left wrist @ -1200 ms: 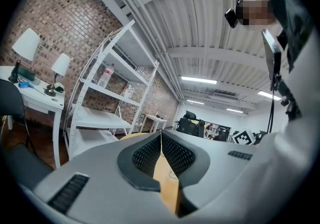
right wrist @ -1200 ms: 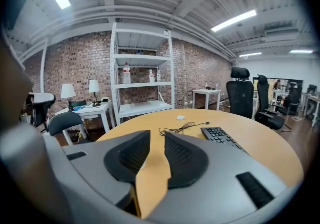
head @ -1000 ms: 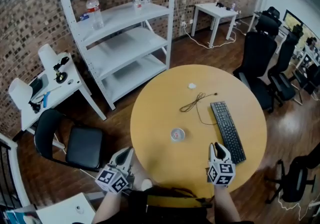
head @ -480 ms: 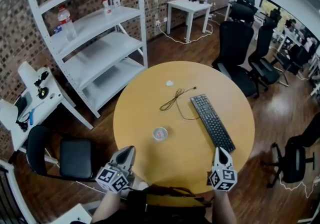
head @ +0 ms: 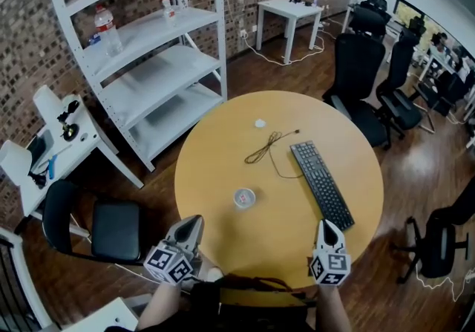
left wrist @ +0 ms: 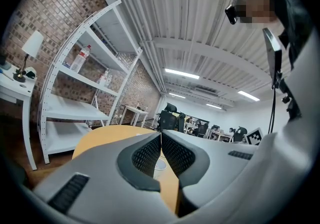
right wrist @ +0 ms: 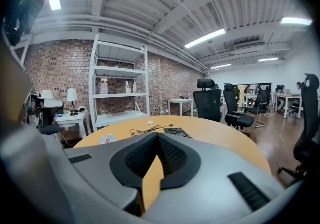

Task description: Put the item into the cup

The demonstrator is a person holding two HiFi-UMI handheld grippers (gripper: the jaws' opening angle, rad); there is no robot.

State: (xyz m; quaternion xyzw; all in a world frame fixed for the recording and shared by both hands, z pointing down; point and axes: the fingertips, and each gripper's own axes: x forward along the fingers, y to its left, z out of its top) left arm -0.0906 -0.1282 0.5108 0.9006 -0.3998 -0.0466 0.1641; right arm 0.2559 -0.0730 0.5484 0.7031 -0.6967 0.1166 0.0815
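Observation:
A small white cup with a red mark stands on the round yellow table, left of the middle. A small white item lies near the far edge. My left gripper hangs at the near left rim, shut and holding nothing. My right gripper is at the near right rim, also shut and holding nothing. In the left gripper view the cup shows just below the closed jaws. In the right gripper view the cup sits left of the closed jaws, with the item farther back.
A black keyboard lies on the table's right half, with a thin black cable beside it. A white shelf unit stands behind the table, a black chair at the left, office chairs at the right.
My right gripper has pulled back from the keyboard's near end to the table rim, and its jaws have come together. The head view has shifted. The left gripper has stayed put.

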